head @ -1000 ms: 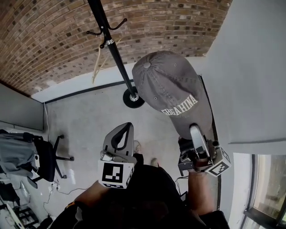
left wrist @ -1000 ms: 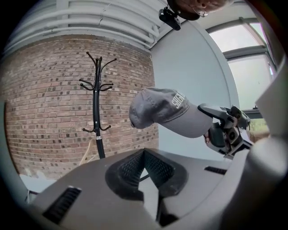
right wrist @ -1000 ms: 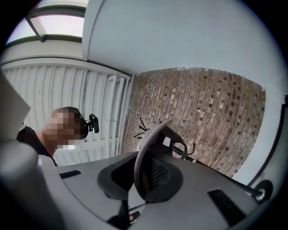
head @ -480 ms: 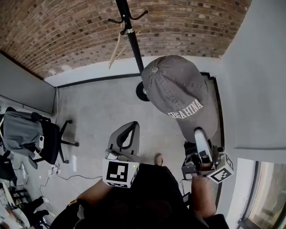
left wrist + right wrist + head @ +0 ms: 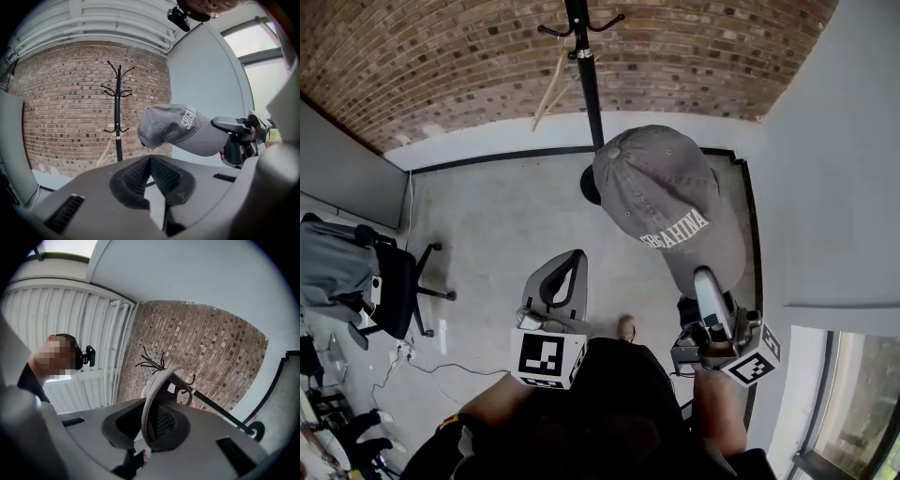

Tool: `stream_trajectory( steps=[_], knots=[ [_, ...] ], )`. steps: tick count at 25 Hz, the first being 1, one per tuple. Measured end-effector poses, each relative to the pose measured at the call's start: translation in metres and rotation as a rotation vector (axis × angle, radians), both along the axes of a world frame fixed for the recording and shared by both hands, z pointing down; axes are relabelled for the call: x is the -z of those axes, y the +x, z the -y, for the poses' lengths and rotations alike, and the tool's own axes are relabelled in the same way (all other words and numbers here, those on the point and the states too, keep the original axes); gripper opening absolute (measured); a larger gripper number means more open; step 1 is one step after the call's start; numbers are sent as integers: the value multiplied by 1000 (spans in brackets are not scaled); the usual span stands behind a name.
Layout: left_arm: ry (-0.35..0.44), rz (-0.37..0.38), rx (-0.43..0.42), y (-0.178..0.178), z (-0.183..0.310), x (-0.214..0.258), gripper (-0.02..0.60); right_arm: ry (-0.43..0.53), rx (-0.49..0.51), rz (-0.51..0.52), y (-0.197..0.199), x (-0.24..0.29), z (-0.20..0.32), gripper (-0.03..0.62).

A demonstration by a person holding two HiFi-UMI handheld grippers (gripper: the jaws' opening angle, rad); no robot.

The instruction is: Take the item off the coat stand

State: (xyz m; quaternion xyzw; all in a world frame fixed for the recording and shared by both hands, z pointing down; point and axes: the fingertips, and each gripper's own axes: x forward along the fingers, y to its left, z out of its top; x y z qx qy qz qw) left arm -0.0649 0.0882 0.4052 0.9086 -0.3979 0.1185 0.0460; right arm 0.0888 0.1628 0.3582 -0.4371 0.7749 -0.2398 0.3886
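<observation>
A grey baseball cap (image 5: 666, 202) with white lettering hangs in the air, clear of the black coat stand (image 5: 586, 84), which rises behind it against the brick wall. My right gripper (image 5: 705, 281) is shut on the cap's brim, at the lower right of the head view. In the right gripper view the brim (image 5: 157, 399) stands edge-on between the pads. My left gripper (image 5: 572, 258) is held to the left of the cap, shut with nothing in it. The left gripper view shows the cap (image 5: 178, 129) to the right of the stand (image 5: 117, 117), whose hooks are bare.
A black office chair (image 5: 394, 300) draped with grey clothing stands at the left. A pale stick (image 5: 548, 89) leans on the brick wall beside the stand. A grey wall (image 5: 834, 187) runs along the right, with a window (image 5: 862, 412) at the lower right. Cables lie on the floor (image 5: 487, 244).
The coat stand has shifted right and farther up in the head view. The cap stays held by my right gripper, a little lower and farther from the stand's hooks. The left gripper keeps its place.
</observation>
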Motion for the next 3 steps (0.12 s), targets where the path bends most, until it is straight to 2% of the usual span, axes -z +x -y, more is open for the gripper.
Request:
stream_trajectory(
  steps=[3],
  knots=[
    [5, -6, -5, -10, -1, 5, 25, -12, -6, -15, -13, 2, -1, 31]
  ],
)
